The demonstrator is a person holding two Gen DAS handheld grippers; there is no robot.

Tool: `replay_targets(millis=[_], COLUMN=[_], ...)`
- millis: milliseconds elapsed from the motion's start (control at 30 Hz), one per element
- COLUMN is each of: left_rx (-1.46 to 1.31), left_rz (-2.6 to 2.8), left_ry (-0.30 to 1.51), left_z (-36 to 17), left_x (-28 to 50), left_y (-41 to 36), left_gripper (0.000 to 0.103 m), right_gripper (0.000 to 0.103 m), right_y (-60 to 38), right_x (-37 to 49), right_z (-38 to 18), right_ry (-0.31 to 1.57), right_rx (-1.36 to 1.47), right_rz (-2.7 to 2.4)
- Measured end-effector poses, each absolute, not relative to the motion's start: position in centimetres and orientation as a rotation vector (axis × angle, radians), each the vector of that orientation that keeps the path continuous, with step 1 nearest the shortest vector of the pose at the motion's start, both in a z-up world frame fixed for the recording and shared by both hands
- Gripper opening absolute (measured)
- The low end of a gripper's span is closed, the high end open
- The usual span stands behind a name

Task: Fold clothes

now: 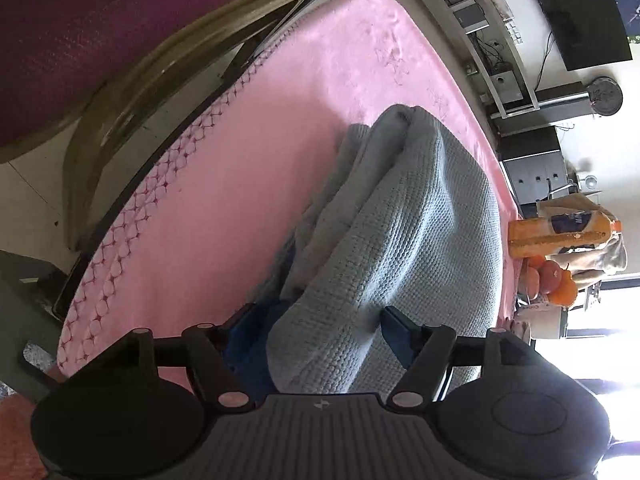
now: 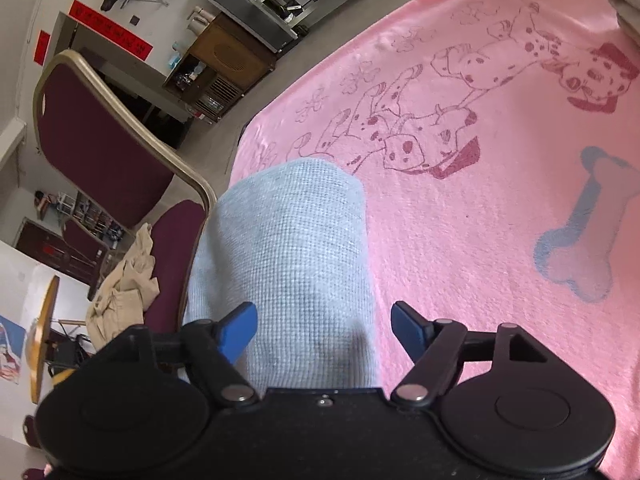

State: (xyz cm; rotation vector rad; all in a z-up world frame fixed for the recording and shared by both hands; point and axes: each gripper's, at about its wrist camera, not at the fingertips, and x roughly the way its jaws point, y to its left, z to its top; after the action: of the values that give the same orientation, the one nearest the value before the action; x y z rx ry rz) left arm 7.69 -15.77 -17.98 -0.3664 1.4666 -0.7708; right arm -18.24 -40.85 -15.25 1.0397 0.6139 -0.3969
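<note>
A light blue-grey knit garment lies bunched and folded on the pink blanket that covers the table. My left gripper is open, its blue fingers on either side of the garment's near fold. In the right wrist view the same garment lies flat between the blue fingers of my right gripper, which is open over its near end. The garment hangs at the table's left edge there.
A maroon chair with a gold frame stands left of the table, with beige clothes on its seat. An orange juice bottle and oranges stand at the table's far edge. The blanket carries dalmatian and bone prints.
</note>
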Motion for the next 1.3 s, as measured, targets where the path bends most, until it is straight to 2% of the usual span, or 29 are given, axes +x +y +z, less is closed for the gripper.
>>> replay_targets(millis=[167,233,400,567,700,733,767,800,833,867,933,1000,1133,1300], left_rx=[-0.397,-0.437,-0.529,-0.502,-0.454,-0.426,-0.393,-0.359,-0.325,-0.299,-0.288,-0.316,-0.338,-0.284], left_rz=[-0.767,-0.762,-0.737,-0.744,-0.766,-0.771,-0.776,-0.780,-0.786,-0.796,-0.843,-0.919,-1.033,-0.993], left_ry=[1.482,1.496,1.523,1.515,1.507,1.493,1.473,1.453,1.432,1.413,1.379,1.328,1.276,1.391], left_z=[-18.5,-18.8,-19.2,-18.8,-18.5,-18.2,-17.9,-17.6,-17.3,-17.1,-16.5,-15.5,-14.3,-16.3], left_x=[8.2,8.7,9.3,9.1,8.8,8.6,8.3,8.0,7.6,7.3,6.8,6.2,5.2,5.0], left_y=[-15.4,-15.5,-15.0,-15.6,-16.7,-17.0,-17.3,-17.5,-17.7,-17.8,-17.4,-17.0,-17.3,-19.0], left_gripper=[0.070,0.074,0.074,0.076,0.081,0.077,0.071,0.059,0.051,0.048,0.033,0.029,0.032,0.037], right_gripper=[0.074,0.077,0.091,0.103,0.103,0.103,0.097,0.092,0.083,0.076,0.069,0.061,0.060,0.061], right_y=[-43.0,-43.8,-45.0,-44.8,-44.0,-43.7,-43.6,-43.7,-43.8,-44.0,-44.2,-44.5,-45.0,-45.8], right_x=[-17.5,-17.1,-15.2,-13.3,-11.8,-11.6,-11.6,-11.8,-12.1,-12.3,-12.8,-13.3,-14.3,-15.2], right_z=[-17.1,-18.0,-20.5,-21.9,-21.4,-21.2,-21.0,-20.7,-20.5,-20.3,-19.8,-19.4,-18.5,-17.9], right_ry=[0.584,0.569,0.544,0.545,0.589,0.594,0.598,0.594,0.590,0.586,0.577,0.569,0.552,0.568], right_rx=[1.115,1.167,1.301,1.334,1.256,1.242,1.230,1.234,1.237,1.240,1.247,1.253,1.266,1.271], right_rz=[-0.390,-0.371,-0.248,-0.153,-0.157,-0.174,-0.189,-0.195,-0.201,-0.207,-0.219,-0.231,-0.255,-0.287])
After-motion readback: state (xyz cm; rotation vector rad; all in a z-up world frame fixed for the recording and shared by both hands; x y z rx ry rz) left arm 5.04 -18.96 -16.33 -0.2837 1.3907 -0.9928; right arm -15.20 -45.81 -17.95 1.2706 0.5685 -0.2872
